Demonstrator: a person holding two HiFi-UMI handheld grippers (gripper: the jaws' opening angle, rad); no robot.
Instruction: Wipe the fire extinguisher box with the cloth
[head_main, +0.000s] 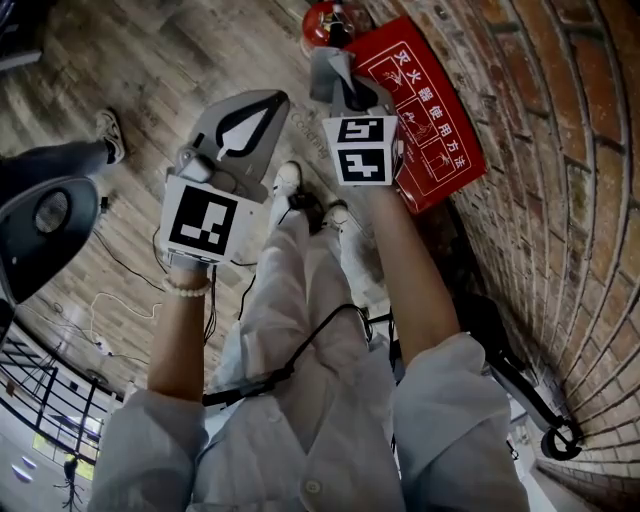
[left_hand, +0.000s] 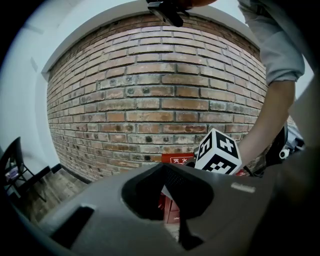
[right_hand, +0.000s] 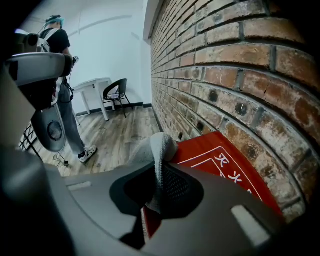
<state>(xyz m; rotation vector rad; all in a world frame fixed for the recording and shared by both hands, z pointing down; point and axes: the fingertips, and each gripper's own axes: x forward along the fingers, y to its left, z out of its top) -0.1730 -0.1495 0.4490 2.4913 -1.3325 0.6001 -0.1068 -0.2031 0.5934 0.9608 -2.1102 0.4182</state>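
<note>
Right gripper (right_hand: 159, 196), fingers clamped on grey cloth (right_hand: 160, 150), over the red fire extinguisher box (right_hand: 227, 167); left gripper (head_main: 265, 110) fingers closed, empty. Risk: cloth dragged free under wiping pressure.

Brick wall (head_main: 560, 150) behind box (head_main: 430, 120), floor (head_main: 180, 50) seemingly open

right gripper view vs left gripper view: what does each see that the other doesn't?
Only right gripper view: grey cloth clamped in the right gripper, white lettering on top of the fire extinguisher box, a bystander on the wood floor.
Only left gripper view: the right gripper's marker cube, the operator's forearm, the left gripper shut and empty.
Both: the brick wall and the red box.
</note>
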